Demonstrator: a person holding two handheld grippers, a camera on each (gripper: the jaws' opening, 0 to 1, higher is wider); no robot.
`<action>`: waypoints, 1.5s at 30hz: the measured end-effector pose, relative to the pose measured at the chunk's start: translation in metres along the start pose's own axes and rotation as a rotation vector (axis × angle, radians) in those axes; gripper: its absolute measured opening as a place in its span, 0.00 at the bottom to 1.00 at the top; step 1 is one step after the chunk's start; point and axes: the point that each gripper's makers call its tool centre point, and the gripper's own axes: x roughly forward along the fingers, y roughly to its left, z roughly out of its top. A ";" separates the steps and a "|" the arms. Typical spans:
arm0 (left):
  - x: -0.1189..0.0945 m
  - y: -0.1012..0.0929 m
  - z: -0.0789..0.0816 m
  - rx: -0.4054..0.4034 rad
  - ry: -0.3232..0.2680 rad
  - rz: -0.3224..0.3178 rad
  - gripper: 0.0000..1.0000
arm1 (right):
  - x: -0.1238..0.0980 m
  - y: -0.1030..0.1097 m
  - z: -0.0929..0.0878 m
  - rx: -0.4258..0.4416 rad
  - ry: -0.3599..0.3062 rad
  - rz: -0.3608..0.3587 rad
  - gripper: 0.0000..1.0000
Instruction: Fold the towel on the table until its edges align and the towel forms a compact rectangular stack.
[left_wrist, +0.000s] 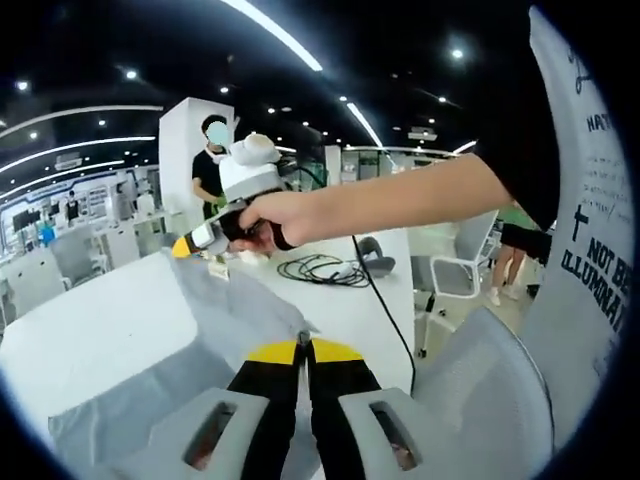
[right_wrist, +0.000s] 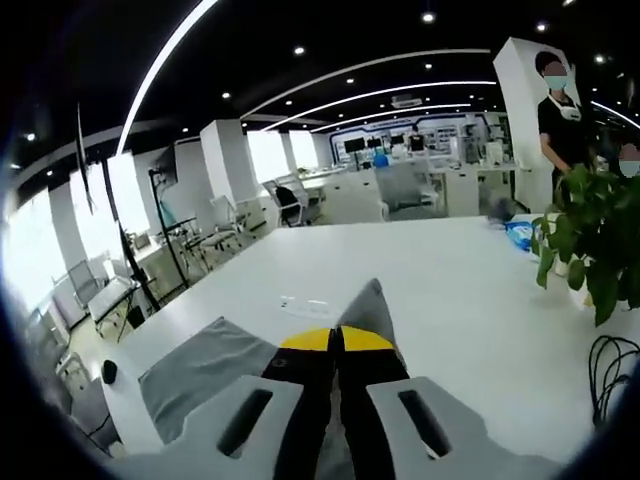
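A grey towel (left_wrist: 215, 310) lies partly lifted on the white table (left_wrist: 100, 320). My left gripper (left_wrist: 305, 350), with yellow tips, is shut on a fold of the towel at the near side. A hand holds my right gripper (left_wrist: 188, 246) farther back, at a raised corner of the cloth. In the right gripper view the towel (right_wrist: 205, 370) spreads to the left on the table (right_wrist: 450, 300), and a peak of it rises between the yellow tips of my right gripper (right_wrist: 338, 340), which is shut on it.
A coiled black cable (left_wrist: 320, 268) and a cord lie on the table's far side, with an office chair (left_wrist: 455, 270) beyond the edge. A potted plant (right_wrist: 590, 240), a blue object (right_wrist: 518, 235) and more cable (right_wrist: 612, 370) are at the right. A person (left_wrist: 210, 170) stands behind.
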 end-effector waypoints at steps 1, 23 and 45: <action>-0.005 0.005 0.000 -0.008 -0.006 0.017 0.03 | 0.004 0.005 0.002 -0.003 -0.002 0.006 0.00; -0.133 0.101 -0.011 -0.102 -0.099 0.352 0.03 | 0.077 0.136 0.037 -0.085 -0.025 0.168 0.00; -0.205 0.144 -0.050 -0.176 -0.080 0.565 0.03 | 0.129 0.235 0.023 -0.129 0.014 0.302 0.00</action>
